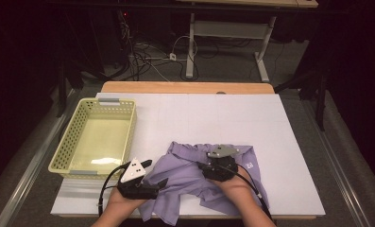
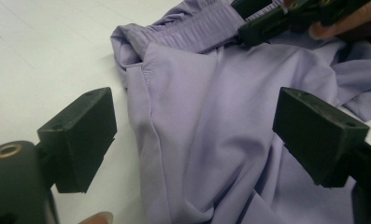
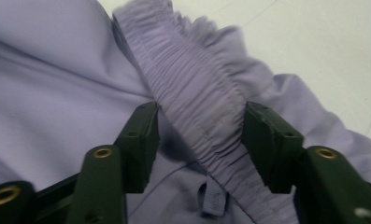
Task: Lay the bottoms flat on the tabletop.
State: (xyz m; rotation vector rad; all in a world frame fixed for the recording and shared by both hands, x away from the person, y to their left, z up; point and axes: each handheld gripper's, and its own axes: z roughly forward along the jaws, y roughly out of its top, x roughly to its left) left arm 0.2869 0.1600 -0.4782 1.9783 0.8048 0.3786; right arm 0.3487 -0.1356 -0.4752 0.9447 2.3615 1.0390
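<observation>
Currently one lilac garment, with a gathered elastic waistband, lies crumpled on the white desk, near its front edge and right of centre. One pale yellow perforated basket stands on the desk's left side, apart from the cloth.

Claws counted: two, one per hand. Left claw sits at the garment's left edge; in the left gripper view its jaws stand wide apart with the smooth cloth lying under them, pads not touching it. Right claw is over the upper middle of the garment; in the right gripper view its jaws stand apart on either side of the waistband, which runs between them, and the pads do not press on it.

Each claw carries one grey three-cornered plate and one black cable.

Writing: one small white mark is on the cloth just right of the right claw, too small to read. One short loop tab hangs below the waistband, no lettering legible. Two strips of grey tape mark the basket's rim, far and near.
</observation>
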